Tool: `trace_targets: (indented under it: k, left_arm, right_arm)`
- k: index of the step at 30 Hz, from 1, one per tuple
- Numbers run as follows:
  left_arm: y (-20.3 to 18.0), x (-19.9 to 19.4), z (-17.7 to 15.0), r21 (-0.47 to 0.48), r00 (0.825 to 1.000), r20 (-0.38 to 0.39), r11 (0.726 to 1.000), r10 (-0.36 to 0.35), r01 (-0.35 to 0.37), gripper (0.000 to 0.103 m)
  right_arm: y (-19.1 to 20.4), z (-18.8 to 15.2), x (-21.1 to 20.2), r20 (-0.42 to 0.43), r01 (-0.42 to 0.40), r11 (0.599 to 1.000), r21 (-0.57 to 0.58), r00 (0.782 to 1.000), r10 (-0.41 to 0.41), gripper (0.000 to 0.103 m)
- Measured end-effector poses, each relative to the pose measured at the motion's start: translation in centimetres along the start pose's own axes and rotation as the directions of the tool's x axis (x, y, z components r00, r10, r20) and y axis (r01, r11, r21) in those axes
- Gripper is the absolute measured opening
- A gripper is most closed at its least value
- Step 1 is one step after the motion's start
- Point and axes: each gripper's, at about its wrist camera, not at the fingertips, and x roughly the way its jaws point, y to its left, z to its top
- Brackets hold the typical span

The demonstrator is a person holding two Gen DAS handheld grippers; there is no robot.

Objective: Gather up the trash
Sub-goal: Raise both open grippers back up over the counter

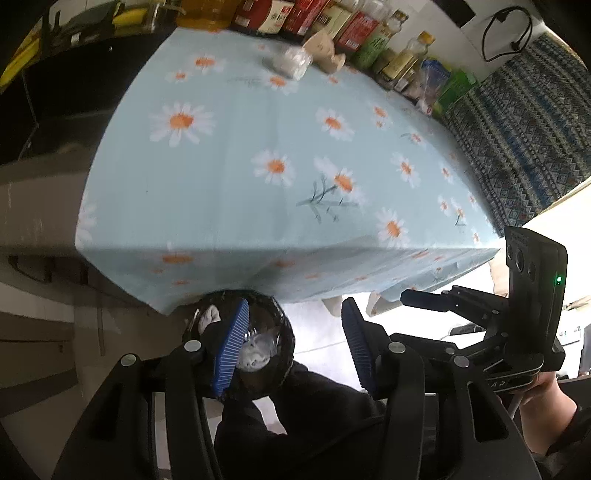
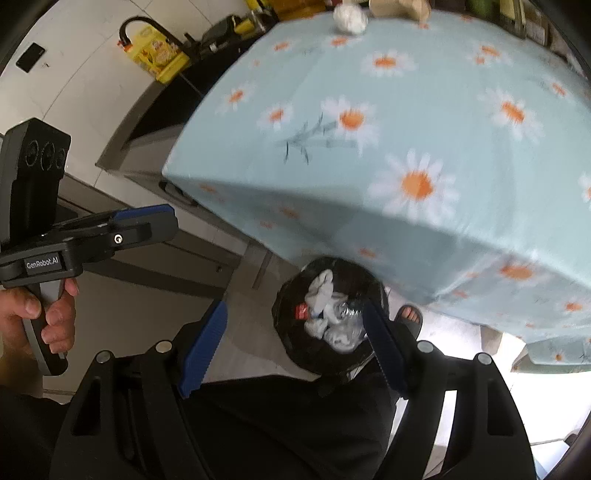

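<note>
Down by the table's near corner sits the bin [image 2: 328, 314], lined with a black bag and already holding crumpled white tissue, clear wrapper and something with a red label, and both my grippers hang right above it. My left gripper [image 1: 293, 349] is spread with nothing between its blue pads, and my right gripper [image 2: 291, 350] is spread wide too, also empty, so nothing is pinched on either side. Up on the table [image 1: 229, 192], on its daisy cloth, I count one piece of trash left: a white crumpled wad [image 1: 286, 62] at the far end, just beside a small beige figurine [image 1: 325, 50] and in front of the row of bottles and boxes [image 1: 354, 33]. That looks like my next target. To do it well, I'd reach across high, clear of the cloth, come down with the pads either side of the wad, and squeeze gently so it doesn't skid into the figurine. So: one bin, two open grippers, one wad to fetch.
</note>
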Motion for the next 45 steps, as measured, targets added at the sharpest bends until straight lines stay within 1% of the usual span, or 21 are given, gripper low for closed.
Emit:
trace_targets:
  k: [7,10,11,14,22,26,33,35,37,40,45]
  left_arm:
    - [-1.8,-1.4,2.8,0.053,0.998,0.055,0.999,0.003,-0.006,0.051]
    - [-2.5,-1.8,4.0,0.066,0.997,0.076,0.998,0.007,-0.012,0.062]
    - [-2.8,-1.9,4.5,0.070,0.996,0.088,0.997,0.005,-0.011,0.062]
    - [-3.6,-1.9,5.6,0.084,0.996,0.092,0.996,0.009,-0.017,0.062]
    - [-5.5,-1.1,8.9,0.111,0.994,0.106,0.993,0.020,-0.032,0.062]
    - [-6.3,-0.5,11.0,0.117,0.992,0.121,0.992,0.033,-0.048,0.074]
    - [-6.9,1.3,14.9,0.124,0.991,0.118,0.990,0.058,-0.072,0.074]
    - [-6.7,2.0,16.2,0.113,0.991,0.115,0.991,0.063,-0.076,0.074]
    - [-6.3,3.0,17.7,0.099,0.992,0.107,0.992,0.067,-0.078,0.075]
    - [-5.8,4.4,19.5,0.077,0.994,0.082,0.994,0.067,-0.073,0.075]
    - [-4.9,7.0,22.2,0.066,0.991,0.059,0.990,0.119,-0.123,0.075]
  right_arm:
    - [-1.0,2.7,-3.9,0.116,0.027,1.000,0.004,0.993,-0.027,0.075]
    - [-1.6,3.7,-5.0,0.150,0.030,0.999,0.011,0.988,-0.032,0.075]
    - [-1.9,4.1,-5.4,0.161,0.029,1.000,0.010,0.987,-0.030,0.075]
    - [-2.5,5.1,-6.1,0.181,0.030,1.000,0.006,0.983,-0.030,0.075]
    - [-4.6,7.8,-7.3,0.211,0.022,1.000,0.005,0.977,-0.022,0.075]
    - [-6.1,9.4,-7.9,0.227,0.025,1.000,0.010,0.974,-0.026,0.075]
    - [-9.1,11.6,-8.4,0.234,0.032,0.999,0.020,0.972,-0.036,0.075]
    - [-9.9,12.1,-8.4,0.234,0.031,0.999,0.022,0.971,-0.036,0.078]
    - [-10.6,12.6,-8.4,0.233,0.032,0.999,0.021,0.972,-0.036,0.083]
    - [-11.7,13.4,-8.3,0.228,0.030,0.999,0.024,0.973,-0.035,0.084]
    - [-13.4,14.6,-7.9,0.217,0.021,0.999,0.028,0.976,-0.026,0.084]
